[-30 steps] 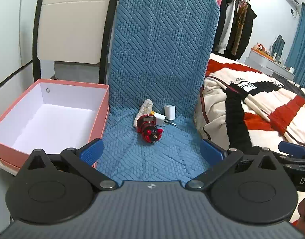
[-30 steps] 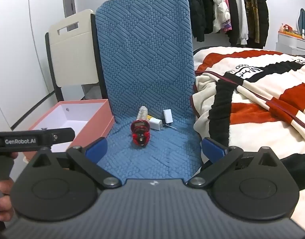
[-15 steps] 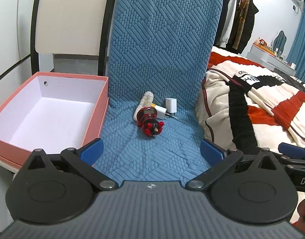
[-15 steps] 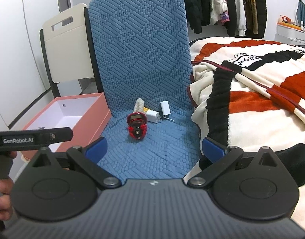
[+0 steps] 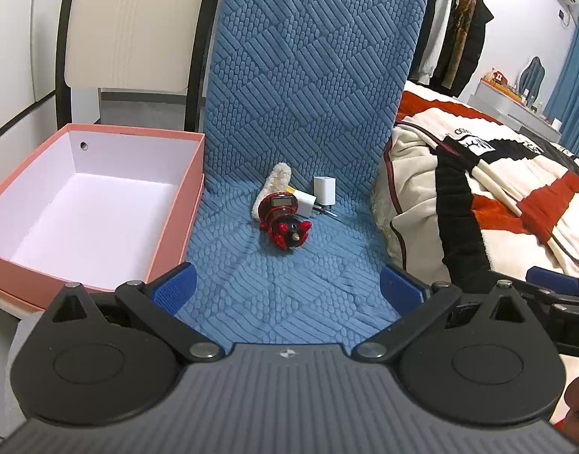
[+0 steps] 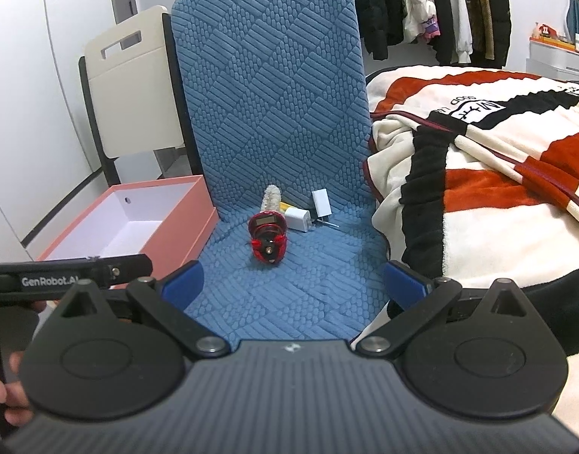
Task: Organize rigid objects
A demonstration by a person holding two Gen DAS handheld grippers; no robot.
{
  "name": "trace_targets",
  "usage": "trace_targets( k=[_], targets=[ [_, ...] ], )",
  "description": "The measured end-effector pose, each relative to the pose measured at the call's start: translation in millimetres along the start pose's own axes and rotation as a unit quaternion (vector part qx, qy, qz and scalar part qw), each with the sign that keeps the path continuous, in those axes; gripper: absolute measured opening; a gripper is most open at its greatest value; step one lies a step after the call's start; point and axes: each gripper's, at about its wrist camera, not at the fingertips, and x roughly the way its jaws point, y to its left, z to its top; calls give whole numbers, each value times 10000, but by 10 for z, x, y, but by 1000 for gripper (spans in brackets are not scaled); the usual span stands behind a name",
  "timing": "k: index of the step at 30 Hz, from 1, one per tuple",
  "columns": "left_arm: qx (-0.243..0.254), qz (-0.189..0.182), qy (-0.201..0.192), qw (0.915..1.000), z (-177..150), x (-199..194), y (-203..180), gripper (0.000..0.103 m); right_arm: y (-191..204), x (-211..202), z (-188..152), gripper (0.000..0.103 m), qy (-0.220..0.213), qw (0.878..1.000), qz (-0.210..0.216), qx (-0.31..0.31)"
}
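A red and black gadget with a small screen (image 5: 283,220) (image 6: 267,236) lies on the blue chair seat (image 5: 289,276) (image 6: 289,276). Behind it lie a fuzzy cream roller (image 5: 271,189) (image 6: 271,198), a white charger plug (image 5: 305,204) (image 6: 298,215) and an upright white adapter (image 5: 324,190) (image 6: 321,204) with a thin metal pin beside it. My left gripper (image 5: 288,287) is open and empty, short of the objects. My right gripper (image 6: 294,282) is open and empty, also short of them. An open pink box (image 5: 85,204) (image 6: 130,227) with a white, empty inside stands left of the chair.
A folded cream chair (image 5: 134,26) (image 6: 130,87) stands behind the box. A striped red, white and black blanket (image 5: 478,196) (image 6: 478,143) covers the bed at the right, against the seat. Clothes (image 6: 441,3) hang at the back.
Both grippers have moved forward and closer to the seat; the objects and the pink box look larger. Both stay open. No object has moved.
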Motion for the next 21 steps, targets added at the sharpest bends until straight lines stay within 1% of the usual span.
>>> trace_targets(
  k=[11,19,21],
  targets=[
    [35,-48,-12,10000,-22,-2,-17,103,29,41,2,103,83,10000,55,3],
    [29,-211,-8,9998,4,56,-32,103,48,33,9,103,112,9999,-41,7],
    [117,-219,-4,9997,4,58,-42,103,62,31,15,103,108,9999,-108,-20]
  ],
)
